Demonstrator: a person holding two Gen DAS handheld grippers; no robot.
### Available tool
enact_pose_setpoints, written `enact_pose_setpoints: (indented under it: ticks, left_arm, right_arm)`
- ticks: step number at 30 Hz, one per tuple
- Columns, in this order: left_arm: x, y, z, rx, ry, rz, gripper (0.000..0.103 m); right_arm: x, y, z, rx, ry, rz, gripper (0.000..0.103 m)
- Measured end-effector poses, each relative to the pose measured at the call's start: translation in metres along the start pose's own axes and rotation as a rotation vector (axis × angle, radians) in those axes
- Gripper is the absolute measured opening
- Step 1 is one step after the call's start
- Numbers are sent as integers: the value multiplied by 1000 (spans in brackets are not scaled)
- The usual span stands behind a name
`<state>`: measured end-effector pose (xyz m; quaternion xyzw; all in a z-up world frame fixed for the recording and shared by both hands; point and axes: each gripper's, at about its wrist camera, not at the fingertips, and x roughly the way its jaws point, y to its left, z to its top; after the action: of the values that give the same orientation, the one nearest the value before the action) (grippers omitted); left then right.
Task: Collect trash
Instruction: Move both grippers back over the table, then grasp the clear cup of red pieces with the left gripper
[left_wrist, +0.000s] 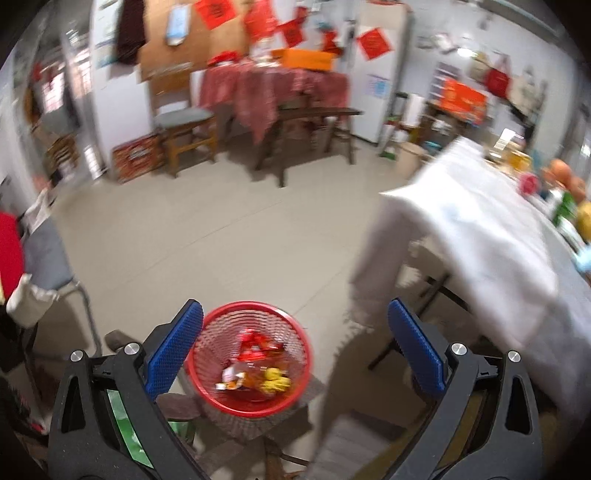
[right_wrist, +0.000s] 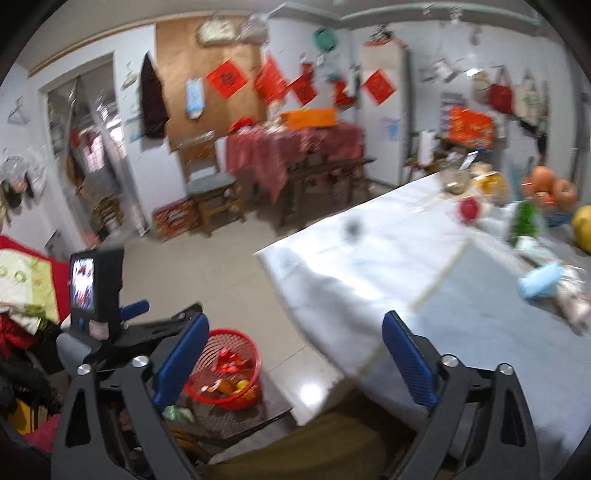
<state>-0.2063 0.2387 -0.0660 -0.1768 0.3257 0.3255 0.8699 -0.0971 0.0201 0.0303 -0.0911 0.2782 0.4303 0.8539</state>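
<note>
Ahead of the left hand-held gripper (left_wrist: 295, 347), whose blue pads stand wide apart with nothing between them, the red mesh basket (left_wrist: 207, 332) sits low with its mouth open from above, wrappers lying only at its bottom. Beyond it the tiled floor (left_wrist: 221, 229) runs bare to the far chair (left_wrist: 184, 129). To its right the white-draped counter (left_wrist: 480, 229) hangs a cloth wall down toward the floor. Ahead of the right hand-held gripper (right_wrist: 295, 354), also spread, the counter's near stretch is bare; a blue mask (right_wrist: 539, 282), fruit (right_wrist: 550, 188) and a red item (right_wrist: 470, 209) crowd its far right side.
</note>
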Motion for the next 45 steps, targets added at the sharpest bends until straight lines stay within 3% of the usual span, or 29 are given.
enact_pose_setpoints:
  ticks: [8, 15, 20, 29, 36, 41, 45]
  left_arm:
    - [-33, -67, -7, 146, -28, -146, 96]
    - [-43, -120, -12, 278, -71, -175, 96]
    - [-32, -156, -5, 337, -66, -205, 96]
    - [3, -220, 16, 405, -28, -270, 96]
    - [40, -269, 58, 451, 21, -334, 96]
    - [61, -312, 97, 513, -48, -314, 96]
    - [88, -359, 132, 522, -65, -350, 96]
  right_arm:
    - [-69, -70, -15, 73, -117, -182, 97]
    - [-103, -137, -34, 174, -157, -310, 97]
    - [-122, -173, -46, 241, -287, -382, 98]
    - [-80, -256, -51, 353, -183, -434, 97]
    - [-54, -312, -56, 442, -154, -438, 97]
    - [-44, -342, -50, 483, -169, -444, 98]
    - [-29, -359, -46, 487, -170, -443, 98]
